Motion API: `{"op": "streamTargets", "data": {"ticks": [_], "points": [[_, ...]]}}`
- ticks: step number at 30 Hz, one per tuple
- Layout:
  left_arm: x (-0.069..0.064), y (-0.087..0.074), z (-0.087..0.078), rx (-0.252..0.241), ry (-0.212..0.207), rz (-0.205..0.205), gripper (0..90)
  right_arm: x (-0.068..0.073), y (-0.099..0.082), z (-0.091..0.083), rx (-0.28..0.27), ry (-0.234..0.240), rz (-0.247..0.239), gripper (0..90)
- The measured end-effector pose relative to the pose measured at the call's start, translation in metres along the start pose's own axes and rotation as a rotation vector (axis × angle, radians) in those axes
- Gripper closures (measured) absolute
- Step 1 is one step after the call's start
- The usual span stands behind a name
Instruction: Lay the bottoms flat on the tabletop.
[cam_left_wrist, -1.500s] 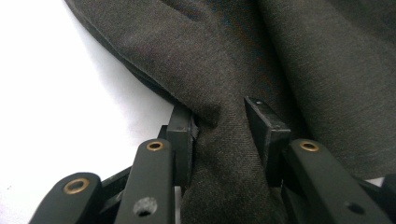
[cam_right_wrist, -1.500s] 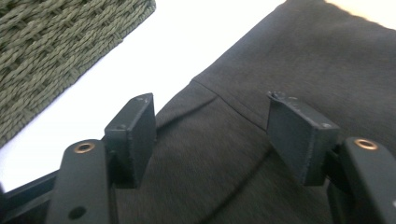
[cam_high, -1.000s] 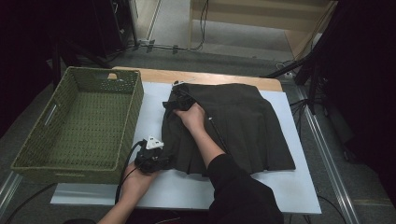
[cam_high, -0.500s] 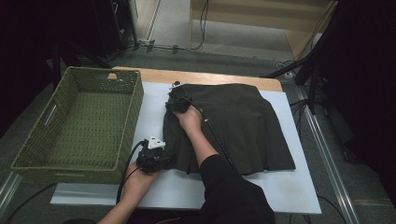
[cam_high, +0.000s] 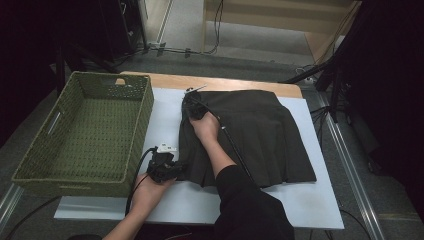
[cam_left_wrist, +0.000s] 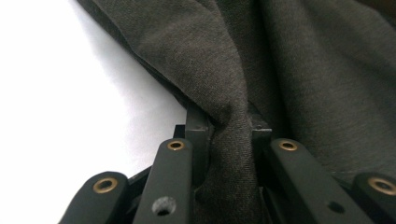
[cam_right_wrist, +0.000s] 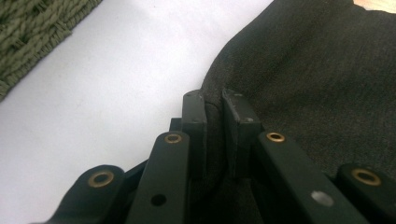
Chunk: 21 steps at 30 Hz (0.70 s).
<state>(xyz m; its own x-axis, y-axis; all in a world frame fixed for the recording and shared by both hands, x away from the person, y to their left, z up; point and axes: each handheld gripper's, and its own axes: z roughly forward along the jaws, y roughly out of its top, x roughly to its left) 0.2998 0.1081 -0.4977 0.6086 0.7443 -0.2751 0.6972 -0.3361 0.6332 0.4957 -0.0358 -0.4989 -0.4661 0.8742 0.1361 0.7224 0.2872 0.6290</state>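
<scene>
A dark grey pleated skirt (cam_high: 250, 135) lies spread flat on the white tabletop (cam_high: 310, 210), towards its right half, with its waistband at the far edge and its hem towards the person. To its left stands a green woven basket (cam_high: 85, 135), well apart from the cloth.

The left tongs (cam_high: 172, 169) sit at the near left corner of the skirt, down by the hem. Their jaws have just been closing, and in the left gripper view (cam_left_wrist: 229, 133) a bunched fold of the fabric is pinched tight between them, the cloth rising out of the gap in a ridge.

The right tongs (cam_high: 192, 107) are at the far left corner, by the waistband, with the person's hand (cam_high: 205, 127) resting over the cloth behind them. These jaws too have just been closing; the right gripper view (cam_right_wrist: 214, 107) shows the skirt's edge caught between the two pads, with the white tabletop to one side and a corner of the basket beyond.
</scene>
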Motion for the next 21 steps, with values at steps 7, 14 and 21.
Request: {"op": "streamTargets", "data": {"ticks": [7,14,21], "points": [[-0.007,0.013,-0.022,-0.091,-0.023,0.0,79.1,-0.011,0.016,-0.025,-0.028,0.052,0.017,78.7],[-0.027,0.029,-0.033,-0.144,-0.06,0.045,79.2,-0.024,0.022,-0.059,-0.068,0.08,0.044,78.6],[-0.038,0.04,-0.033,-0.16,-0.103,0.061,79.3,-0.041,0.02,-0.084,-0.112,0.1,0.08,78.6]]}}
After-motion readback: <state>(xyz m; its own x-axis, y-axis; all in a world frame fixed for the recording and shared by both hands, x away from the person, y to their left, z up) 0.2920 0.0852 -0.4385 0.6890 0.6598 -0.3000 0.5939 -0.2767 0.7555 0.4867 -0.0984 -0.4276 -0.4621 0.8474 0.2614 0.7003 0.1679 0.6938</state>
